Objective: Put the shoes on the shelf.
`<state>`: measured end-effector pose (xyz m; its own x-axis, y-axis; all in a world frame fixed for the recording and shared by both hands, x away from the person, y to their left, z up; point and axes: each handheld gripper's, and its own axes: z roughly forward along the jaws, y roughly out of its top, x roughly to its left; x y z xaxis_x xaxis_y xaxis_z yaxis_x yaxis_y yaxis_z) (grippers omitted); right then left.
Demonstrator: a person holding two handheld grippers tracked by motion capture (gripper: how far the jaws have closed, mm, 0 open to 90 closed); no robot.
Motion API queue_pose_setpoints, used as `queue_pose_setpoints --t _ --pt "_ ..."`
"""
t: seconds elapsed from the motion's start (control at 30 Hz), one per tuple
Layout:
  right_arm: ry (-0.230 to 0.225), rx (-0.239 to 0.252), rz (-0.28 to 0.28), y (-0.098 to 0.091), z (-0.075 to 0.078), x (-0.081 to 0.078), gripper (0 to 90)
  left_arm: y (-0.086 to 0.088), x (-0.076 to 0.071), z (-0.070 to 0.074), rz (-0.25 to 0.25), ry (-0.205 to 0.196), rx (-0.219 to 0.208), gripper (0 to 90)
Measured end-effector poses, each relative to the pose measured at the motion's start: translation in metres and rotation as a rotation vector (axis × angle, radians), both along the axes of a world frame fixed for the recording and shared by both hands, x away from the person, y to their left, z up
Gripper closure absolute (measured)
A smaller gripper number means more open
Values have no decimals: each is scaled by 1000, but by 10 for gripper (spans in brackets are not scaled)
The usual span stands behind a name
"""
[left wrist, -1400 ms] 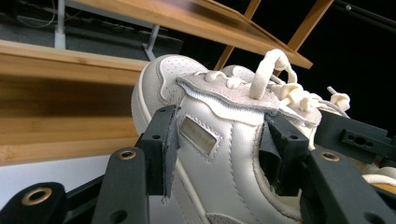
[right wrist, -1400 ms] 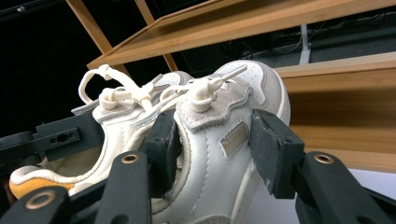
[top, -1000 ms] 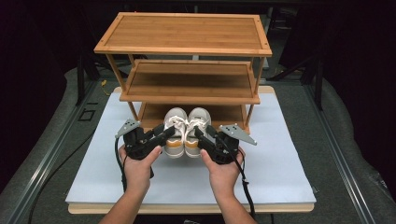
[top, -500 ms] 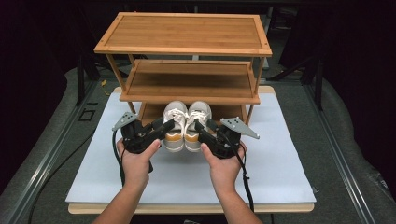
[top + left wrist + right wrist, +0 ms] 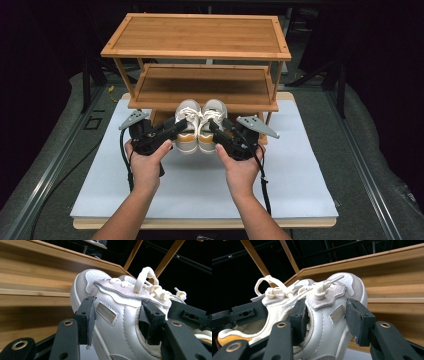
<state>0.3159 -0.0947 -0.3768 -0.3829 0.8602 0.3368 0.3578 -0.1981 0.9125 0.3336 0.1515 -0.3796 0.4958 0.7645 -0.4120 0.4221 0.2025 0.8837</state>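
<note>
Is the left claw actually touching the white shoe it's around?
Touching. In the left gripper view, the left claw has both black pads pressed against the sides of the left shoe, with no gap showing.

Two white shoes with cream laces are showing orange heel soles. The wooden rack is glowing honey-brown with fine grain stripes, over a pale blue-white mat.

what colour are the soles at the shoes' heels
Orange-yellow, under white uppers; the heel soles show best in the high view.
</note>
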Motion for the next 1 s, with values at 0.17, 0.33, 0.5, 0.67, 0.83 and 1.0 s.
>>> queue_pose_setpoints --t 0.17,0.33,0.5,0.67,0.83,1.0 --pt "13 -2 2 -2 2 7 532 -2 8 5 0 1 19 512" --pt "10 8 1 -2 4 17 532 -3 19 10 8 4 21 512" --pt "13 12 5 -3 8 32 533 -3 30 14 12 9 14 512" --pt "14 -7 5 -2 12 40 533 -3 40 15 17 14 4 511" --pt "20 -11 0 -1 16 49 534 -4 51 18 19 17 4 511" --pt "18 -14 -1 -1 19 59 533 -3 61 23 9 20 7 511"
